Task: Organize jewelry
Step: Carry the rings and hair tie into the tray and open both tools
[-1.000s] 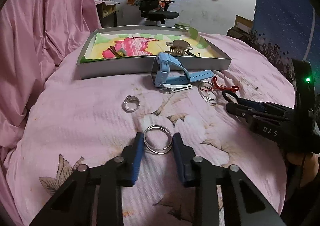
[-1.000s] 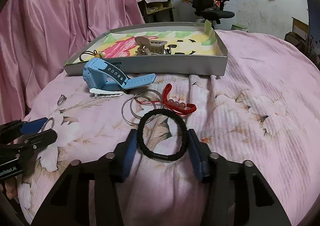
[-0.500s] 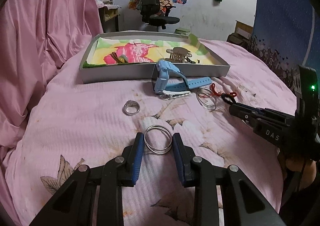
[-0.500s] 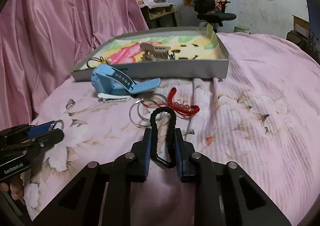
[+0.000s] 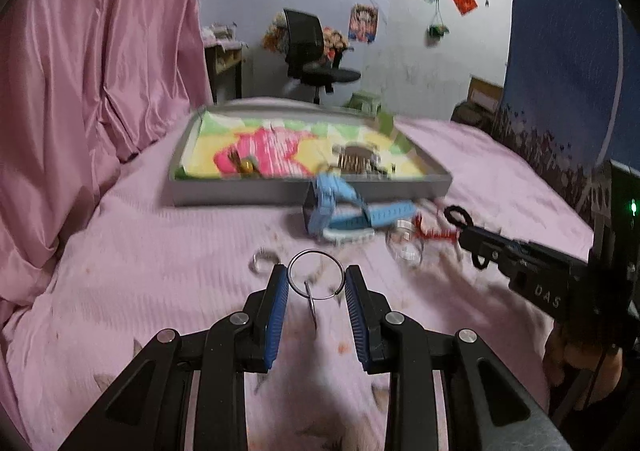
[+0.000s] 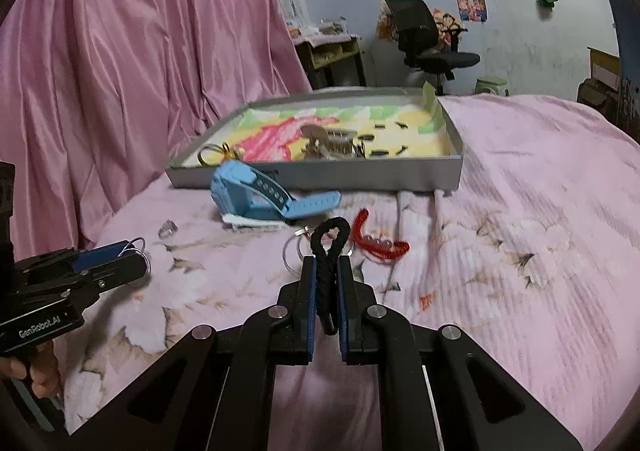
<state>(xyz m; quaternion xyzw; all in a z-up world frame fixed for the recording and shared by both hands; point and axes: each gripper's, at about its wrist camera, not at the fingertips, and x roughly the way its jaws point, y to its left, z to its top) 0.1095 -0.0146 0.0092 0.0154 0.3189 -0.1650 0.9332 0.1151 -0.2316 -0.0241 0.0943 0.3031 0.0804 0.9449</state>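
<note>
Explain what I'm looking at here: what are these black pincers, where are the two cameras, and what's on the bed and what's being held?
There is no robot arm: a person holds a two-finger gripper in each hand, and each gripper has a fisheye camera that looks along its fingers.

In the left wrist view, the left gripper is shut on linked silver rings. The right gripper shows at the right edge of that view.

In the right wrist view, the right gripper is shut on a black band, squeezed into a narrow loop.

On the pink bedspread lie a blue watch, a red cord bracelet, more silver hoops and a small ring. Behind them stands a grey tray that holds a hair claw and other small pieces.
</note>
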